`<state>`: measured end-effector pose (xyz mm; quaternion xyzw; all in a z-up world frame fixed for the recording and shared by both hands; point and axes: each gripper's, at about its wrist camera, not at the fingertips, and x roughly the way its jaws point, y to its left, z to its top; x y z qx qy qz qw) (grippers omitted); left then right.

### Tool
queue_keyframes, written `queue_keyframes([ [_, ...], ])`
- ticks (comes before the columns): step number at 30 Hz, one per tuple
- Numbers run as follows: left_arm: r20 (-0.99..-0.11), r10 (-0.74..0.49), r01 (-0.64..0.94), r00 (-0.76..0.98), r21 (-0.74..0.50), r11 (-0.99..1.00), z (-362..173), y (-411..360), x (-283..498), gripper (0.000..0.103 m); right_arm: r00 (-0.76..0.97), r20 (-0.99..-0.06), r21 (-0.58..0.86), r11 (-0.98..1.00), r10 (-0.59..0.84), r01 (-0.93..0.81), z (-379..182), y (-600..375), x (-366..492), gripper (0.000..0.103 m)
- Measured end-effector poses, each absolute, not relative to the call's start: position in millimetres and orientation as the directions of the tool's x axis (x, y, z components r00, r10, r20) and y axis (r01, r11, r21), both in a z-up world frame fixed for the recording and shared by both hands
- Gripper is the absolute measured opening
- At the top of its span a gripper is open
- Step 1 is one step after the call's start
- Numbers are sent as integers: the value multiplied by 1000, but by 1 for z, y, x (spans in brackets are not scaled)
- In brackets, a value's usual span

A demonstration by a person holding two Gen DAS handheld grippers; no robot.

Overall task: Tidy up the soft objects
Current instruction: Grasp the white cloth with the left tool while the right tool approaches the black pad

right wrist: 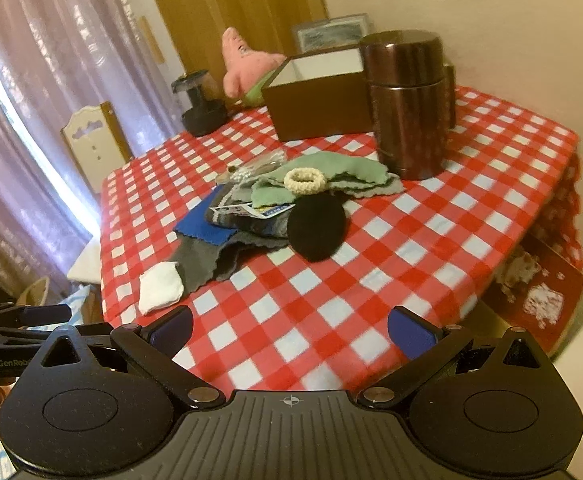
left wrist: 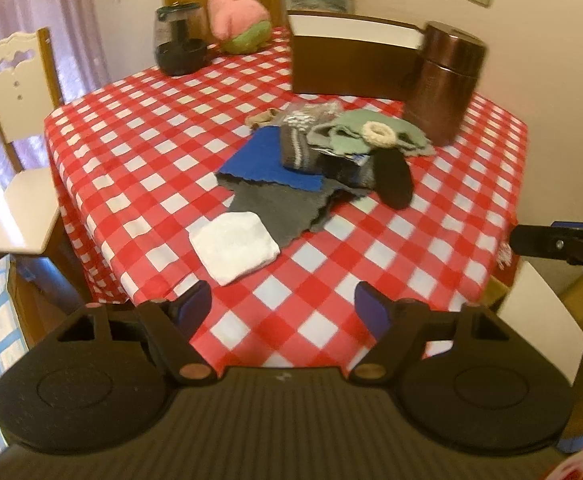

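We see near edge of checked tablecloth [left wrist: 291,280] bare ahead of both grippers, open lane up to white folded cloth [left wrist: 233,248]; pile of soft cloths [left wrist: 315,156] fills table centre; bare cloth left of pile, wide strip running back to dark jar [left wrist: 179,40] and pink plush [left wrist: 235,12]; tall copper canister [left wrist: 443,80] and brown box [left wrist: 347,60] wall off far right, just behind pile; white chair [left wrist: 19,136] flanks left side.

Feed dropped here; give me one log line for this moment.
phase: approach | left gripper: open, empty | right gripper: open, empty | pile: untouched | box: open
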<state>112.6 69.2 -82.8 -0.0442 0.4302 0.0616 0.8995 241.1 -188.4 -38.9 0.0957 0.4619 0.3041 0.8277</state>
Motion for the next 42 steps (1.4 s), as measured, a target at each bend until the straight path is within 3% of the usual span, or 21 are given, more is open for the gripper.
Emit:
queue_keyframes([
  [18, -833, 265, -480, 487, -2, 877, -132, 77, 195, 71, 187, -753, 440, 693, 631, -571, -110, -164, 370, 103],
  [34, -872, 231, -502, 431, -19, 865, -169, 117, 233, 67, 178, -788, 439, 741, 589, -508, -133, -142, 388, 103],
  [42, -870, 156, -472, 467, -96, 877, -167, 144, 212, 39, 184, -795, 433, 754, 578, -494, -133, -130, 385, 103],
])
